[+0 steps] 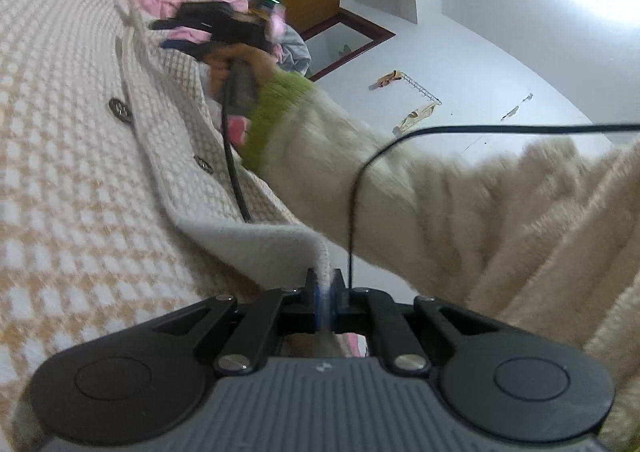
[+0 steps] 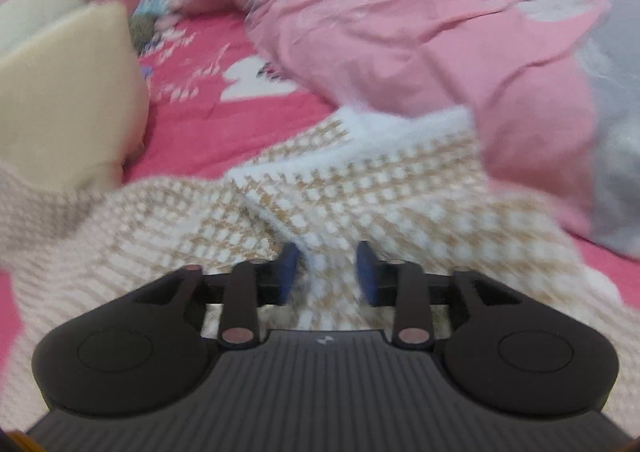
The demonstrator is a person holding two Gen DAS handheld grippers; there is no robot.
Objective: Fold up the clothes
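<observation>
On the bed: checked cardigan point(image 2: 360, 192) lies spread on the red sheet point(image 2: 224, 132).
Left gripper point(image 1: 325, 292): pinching the cardigan's hem.
Right gripper point(image 2: 326, 272): fingers apart over the fabric.
Around: pink duvet point(image 2: 420, 32) touching the cardigan's far edge; cream pillow point(image 2: 68, 92) at left.
Writing: none readable.

Bright glare blows out the left view's upper right corner; both fisheye views bend at edges, motion-blurred throughout.

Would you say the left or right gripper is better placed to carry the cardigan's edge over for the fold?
Left, probably. The left gripper is already shut on the cardigan edge, while the right gripper is open, its pads only straddling a ridge of the knit.
</observation>
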